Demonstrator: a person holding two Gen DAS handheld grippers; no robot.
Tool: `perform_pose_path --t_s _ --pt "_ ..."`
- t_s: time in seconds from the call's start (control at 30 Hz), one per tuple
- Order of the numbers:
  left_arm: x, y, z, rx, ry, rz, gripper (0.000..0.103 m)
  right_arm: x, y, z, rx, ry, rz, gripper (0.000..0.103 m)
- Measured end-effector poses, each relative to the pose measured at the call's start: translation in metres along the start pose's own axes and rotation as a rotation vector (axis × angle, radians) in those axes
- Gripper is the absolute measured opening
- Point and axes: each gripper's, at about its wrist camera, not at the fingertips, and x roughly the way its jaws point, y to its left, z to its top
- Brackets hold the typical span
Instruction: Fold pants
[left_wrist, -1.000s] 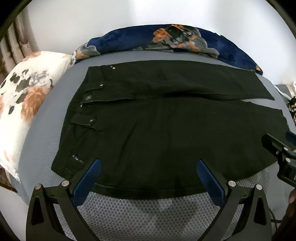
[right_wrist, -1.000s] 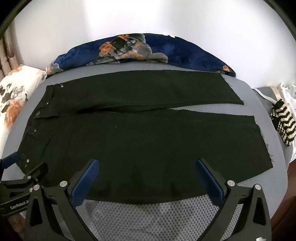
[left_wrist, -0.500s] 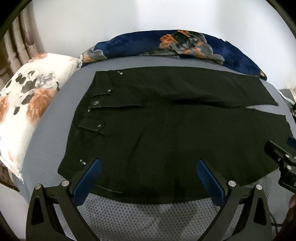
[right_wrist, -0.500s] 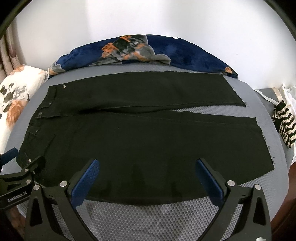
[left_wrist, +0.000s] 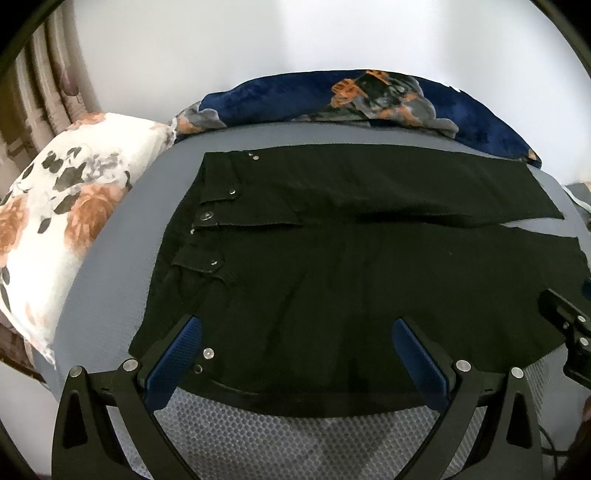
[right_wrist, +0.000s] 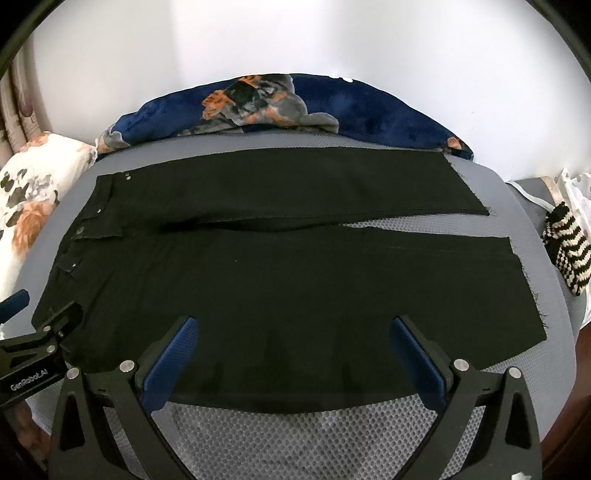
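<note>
Black pants (left_wrist: 351, 266) lie flat on a grey mesh surface (left_wrist: 295, 435), waistband to the left, both legs stretched right. They also show in the right wrist view (right_wrist: 295, 273). My left gripper (left_wrist: 295, 332) is open and empty, its blue pads over the near edge of the pants by the waist end. My right gripper (right_wrist: 295, 328) is open and empty over the near leg's front edge. The right gripper (left_wrist: 565, 328) shows at the right edge of the left wrist view; the left gripper (right_wrist: 33, 343) shows at the left edge of the right wrist view.
A dark blue floral blanket (left_wrist: 369, 99) lies along the far edge by the white wall. A white floral pillow (left_wrist: 55, 221) sits to the left. A black-and-cream striped knit item (right_wrist: 569, 254) lies at the right edge.
Both grippers have moved a little lower and to the left along the near edge of the pants; the left one now sits nearer the waist corner. The pants have not moved.
</note>
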Motion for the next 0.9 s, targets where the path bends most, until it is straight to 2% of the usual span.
perform_pose_path --t_s 0.9 --pt "0.005 0.014 0.015 -0.024 -0.021 0.041 0.102 -0.001 -0.003 0.014 -0.013 -0.037 -0.004 0.102"
